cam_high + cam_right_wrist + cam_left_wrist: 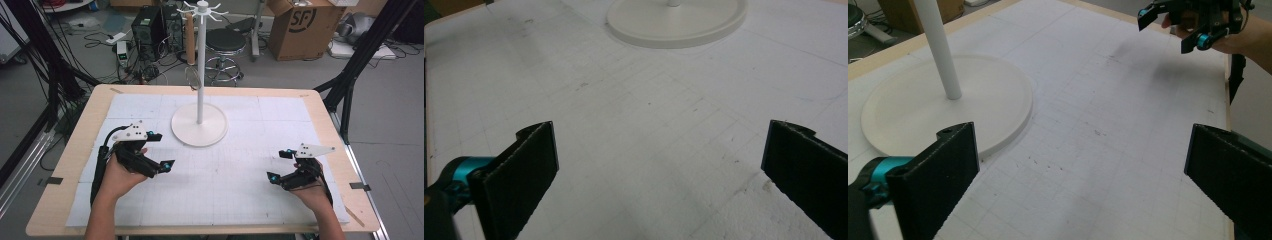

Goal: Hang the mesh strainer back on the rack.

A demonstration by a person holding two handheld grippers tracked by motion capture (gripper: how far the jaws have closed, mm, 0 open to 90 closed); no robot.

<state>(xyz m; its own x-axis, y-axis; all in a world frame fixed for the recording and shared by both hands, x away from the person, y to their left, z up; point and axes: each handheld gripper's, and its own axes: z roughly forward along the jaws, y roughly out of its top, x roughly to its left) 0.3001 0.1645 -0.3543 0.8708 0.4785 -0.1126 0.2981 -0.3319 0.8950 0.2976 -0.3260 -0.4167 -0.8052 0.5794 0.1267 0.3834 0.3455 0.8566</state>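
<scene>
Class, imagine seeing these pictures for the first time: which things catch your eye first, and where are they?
First, the tall white stand, its round base set on the white mat toward the table's far side, something brown hanging from its top pegs. Then the two black hand-held tools: the left tool near the base, the right tool toward the right edge, both with jaws spread wide, holding nothing.

Stand (pixel 199 130) mid-table (pixel 75 145), between left gripper (pixel 161 151) and right gripper (pixel 280 165).

Both forearms are bare. The left gripper (pixel 159 151) and right gripper (pixel 280 165) are black, with teal knobs, flat black jaws, grey three-cornered plates and black cables.
</scene>
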